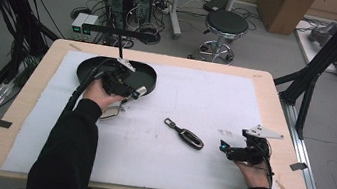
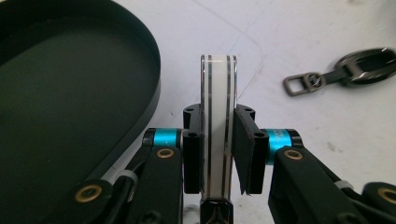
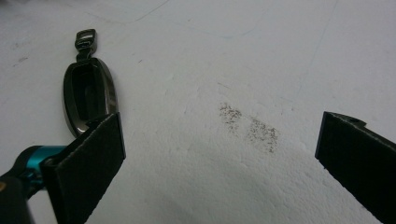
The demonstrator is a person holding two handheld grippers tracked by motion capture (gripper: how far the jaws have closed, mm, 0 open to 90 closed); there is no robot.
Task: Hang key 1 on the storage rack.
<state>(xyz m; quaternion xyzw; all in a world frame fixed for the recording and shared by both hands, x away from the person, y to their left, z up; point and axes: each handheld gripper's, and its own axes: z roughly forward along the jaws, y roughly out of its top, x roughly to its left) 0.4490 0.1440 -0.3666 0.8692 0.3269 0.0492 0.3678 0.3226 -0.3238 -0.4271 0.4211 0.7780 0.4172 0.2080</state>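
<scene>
**Left gripper clamps white key-fob shell by tray; right gripper idle, jaws wide**

Left hand (image 1: 98,93) reaches in from bottom left, forearm angled up toward the black oval tray (image 1: 91,65). Left gripper (image 2: 218,140) sits at the tray's near-right edge, pointing right across the mat. Jaws pressed together on a white key-fob shell with dark stripes (image 2: 218,116). In the left gripper view the shell stands on edge between the pads, long axis running straight out along the jaws, tip past them. Tray rim just left of it.

Right hand (image 1: 252,170) rests at the mat's right side, right gripper (image 1: 229,149) low and level, pointing left. Jaws wide apart, nothing between them.

Dark metal key-fob frame (image 1: 185,134) lies flat on the white mat (image 1: 197,93) between the grippers, long axis diagonal, loop end toward upper left. In the right gripper view the frame lies just beyond that gripper's left jaw.
</scene>
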